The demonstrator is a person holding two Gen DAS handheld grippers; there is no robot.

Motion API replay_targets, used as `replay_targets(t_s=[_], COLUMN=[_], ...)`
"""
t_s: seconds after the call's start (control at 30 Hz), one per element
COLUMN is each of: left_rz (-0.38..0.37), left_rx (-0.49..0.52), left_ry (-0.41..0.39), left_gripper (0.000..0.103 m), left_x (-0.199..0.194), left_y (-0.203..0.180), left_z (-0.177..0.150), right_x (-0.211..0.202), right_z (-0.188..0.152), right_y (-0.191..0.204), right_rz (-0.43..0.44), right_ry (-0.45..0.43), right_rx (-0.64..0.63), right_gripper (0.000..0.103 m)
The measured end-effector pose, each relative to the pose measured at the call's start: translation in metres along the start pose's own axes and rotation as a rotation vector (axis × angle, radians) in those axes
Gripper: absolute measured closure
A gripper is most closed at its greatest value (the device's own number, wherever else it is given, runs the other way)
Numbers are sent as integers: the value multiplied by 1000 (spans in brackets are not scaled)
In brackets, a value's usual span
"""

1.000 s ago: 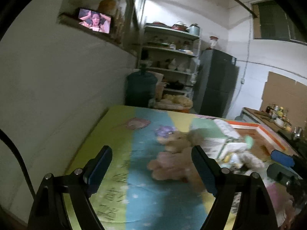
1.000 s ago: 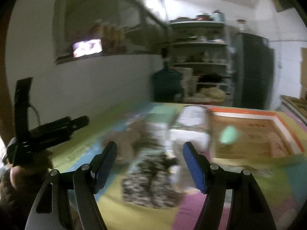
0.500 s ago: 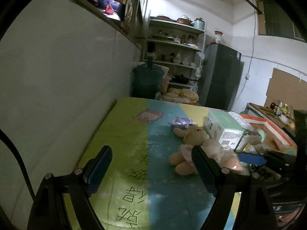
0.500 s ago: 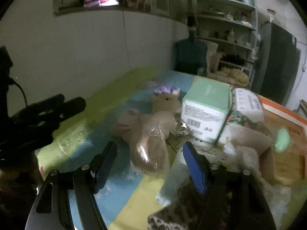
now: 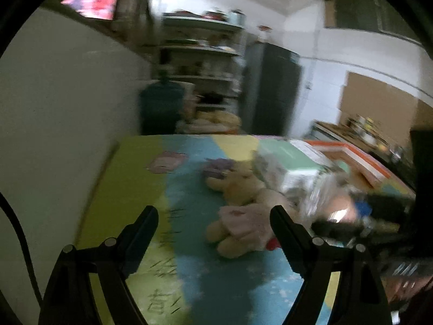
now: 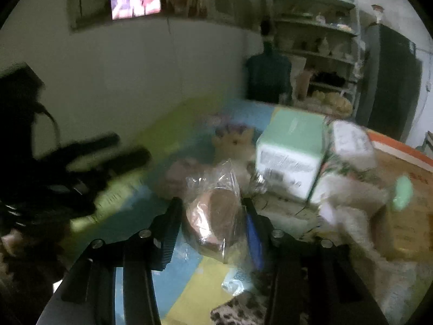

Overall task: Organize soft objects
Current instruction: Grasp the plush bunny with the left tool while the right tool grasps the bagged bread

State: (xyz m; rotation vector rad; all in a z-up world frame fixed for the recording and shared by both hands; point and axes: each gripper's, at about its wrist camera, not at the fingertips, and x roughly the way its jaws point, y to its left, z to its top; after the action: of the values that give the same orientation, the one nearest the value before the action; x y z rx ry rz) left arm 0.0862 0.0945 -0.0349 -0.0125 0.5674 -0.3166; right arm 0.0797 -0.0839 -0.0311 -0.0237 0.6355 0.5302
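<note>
A tan teddy bear in a pink top [image 5: 240, 211] lies on the coloured foam mat [image 5: 130, 178]; it also shows blurred in the right wrist view [image 6: 232, 146]. My left gripper [image 5: 213, 224] is open and empty, above the mat just left of the bear. My right gripper [image 6: 211, 216] is closed around a brown soft object in a clear plastic bag [image 6: 213, 211]; the bag also shows in the left wrist view [image 5: 333, 200]. The left gripper appears dark and blurred at the left of the right wrist view [image 6: 102, 157].
A mint-green box [image 6: 292, 151] and a white packet [image 6: 349, 146] stand behind the bag. An orange-rimmed cardboard tray [image 6: 406, 184] lies at the right. Leopard-print cloth [image 6: 240, 308] lies near me. A wall [image 5: 67, 113] borders the mat's left; water jug [image 5: 159, 105], shelves and fridge stand behind.
My right gripper has moved in and closed on the bagged brown object. My left gripper has shifted toward the teddy bear and stays open.
</note>
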Motion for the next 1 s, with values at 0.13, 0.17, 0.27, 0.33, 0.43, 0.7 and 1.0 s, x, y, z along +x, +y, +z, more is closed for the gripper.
replay_targets(t_s=[0.13,0.17,0.27,0.33,0.43,0.7,1.0], left_rz=[-167,-199,-175,-184,-238,-209,-63], left_rx=[112,128,164,181,188,254,163], left_ry=[95,111,162,198,271,337,210], left_gripper=[18,18,18,21,28,46,53], left_x=[24,30,47,58,72,85,42], left_y=[-10,-11,-13,-13,-13,-28,-36], left_z=[7,10,18,22,20,7,4], right_x=[-30,-38,-52,-59,-64,-68,-68], right_z=[6,5,4,-1,-3,-4,-5], right_y=[-10,-11,-17,-16,-18,-22,-25], right_rz=[-9,-7,-2,-7,-9,-6,-3], right_ry=[-77,-86,-99,-103,-103,-103,-101], right_rx=[37,46,68,70,82,103,119], right_gripper=[57,57,57,57,57,57,57])
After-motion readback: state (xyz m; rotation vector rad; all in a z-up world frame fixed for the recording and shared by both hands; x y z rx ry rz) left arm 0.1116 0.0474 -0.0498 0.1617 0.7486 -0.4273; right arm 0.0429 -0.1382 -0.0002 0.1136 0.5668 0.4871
